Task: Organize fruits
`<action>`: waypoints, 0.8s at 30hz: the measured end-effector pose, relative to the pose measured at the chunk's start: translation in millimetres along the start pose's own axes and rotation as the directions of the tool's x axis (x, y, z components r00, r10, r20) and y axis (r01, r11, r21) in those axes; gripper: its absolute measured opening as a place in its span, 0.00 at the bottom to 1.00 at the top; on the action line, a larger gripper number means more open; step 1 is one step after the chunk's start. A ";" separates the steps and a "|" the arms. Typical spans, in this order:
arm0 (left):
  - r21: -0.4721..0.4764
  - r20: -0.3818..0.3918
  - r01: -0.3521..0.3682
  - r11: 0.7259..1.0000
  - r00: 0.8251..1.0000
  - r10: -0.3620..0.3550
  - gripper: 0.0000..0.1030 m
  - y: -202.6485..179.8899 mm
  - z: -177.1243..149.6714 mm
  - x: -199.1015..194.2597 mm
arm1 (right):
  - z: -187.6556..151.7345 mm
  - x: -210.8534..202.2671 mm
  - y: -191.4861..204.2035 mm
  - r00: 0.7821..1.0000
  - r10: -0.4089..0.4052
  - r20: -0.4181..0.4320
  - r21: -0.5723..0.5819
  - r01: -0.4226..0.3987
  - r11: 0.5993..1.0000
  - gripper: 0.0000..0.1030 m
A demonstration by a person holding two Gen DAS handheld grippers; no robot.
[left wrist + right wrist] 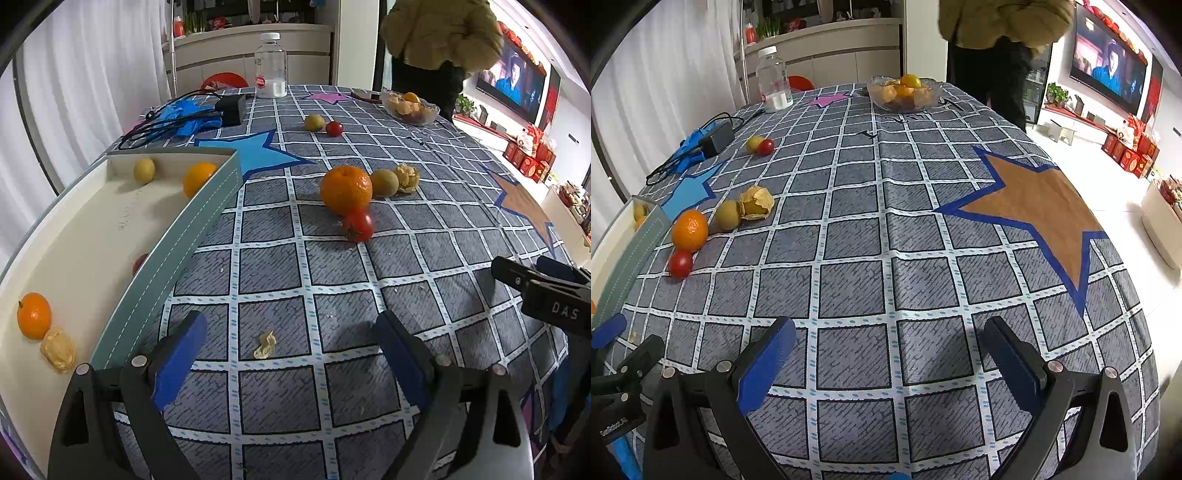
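A white box with a teal rim (192,225) at the left holds two oranges (34,315) (197,178), a yellow fruit (144,170) and a husked physalis (58,349). On the cloth lie an orange (345,189) (689,229), a red tomato (357,225) (680,263), a green-yellow fruit (384,182) (727,215) and a physalis (406,178) (756,203). Farther back are another yellow fruit (314,122) and tomato (334,128). My left gripper (291,332) is open and empty beside the box. My right gripper (890,339) is open and empty over bare cloth.
A glass bowl of fruit (905,93) and a water bottle (270,66) stand at the far edge. A black adapter with cables (231,109) lies on blue gloves at back left. A husk scrap (265,344) lies near my left gripper. A person (439,40) stands behind the table.
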State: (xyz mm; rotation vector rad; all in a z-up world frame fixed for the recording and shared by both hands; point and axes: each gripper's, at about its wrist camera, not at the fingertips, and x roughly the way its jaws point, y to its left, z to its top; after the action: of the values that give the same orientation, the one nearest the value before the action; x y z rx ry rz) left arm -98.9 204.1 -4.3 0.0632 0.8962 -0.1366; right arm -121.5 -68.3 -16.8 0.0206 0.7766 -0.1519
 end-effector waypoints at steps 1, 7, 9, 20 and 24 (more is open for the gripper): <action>-0.004 -0.009 -0.002 1.000 1.000 0.002 0.98 0.3 -0.2 0.6 | 0.1 -0.1 -0.1 1.000 0.001 0.001 0.001 -0.001 1.000 0.99; -0.003 -0.016 0.003 1.000 1.000 -0.004 0.99 0.7 -0.7 1.3 | 0.1 -0.2 -0.7 1.000 0.004 0.002 0.004 -0.004 1.000 0.99; -0.003 -0.016 0.004 1.000 1.000 -0.004 0.99 0.9 -1.0 1.1 | 0.1 -0.3 -0.6 1.000 0.005 0.003 0.005 -0.005 1.000 0.99; -0.002 -0.016 0.004 1.000 1.000 -0.004 0.99 0.8 -1.0 1.0 | -0.2 0.2 0.1 1.000 0.001 0.001 0.002 -0.001 1.000 0.99; -0.002 -0.016 0.004 1.000 1.000 -0.004 0.99 0.7 -1.0 1.0 | 0.0 0.3 0.3 1.000 0.001 0.001 0.002 -0.001 1.000 0.99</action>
State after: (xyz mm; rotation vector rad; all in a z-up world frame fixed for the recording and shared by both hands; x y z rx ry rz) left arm -99.0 204.9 -5.7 0.0610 0.9127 -0.1396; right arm -121.3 -68.0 -17.0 0.0228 0.7751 -0.1515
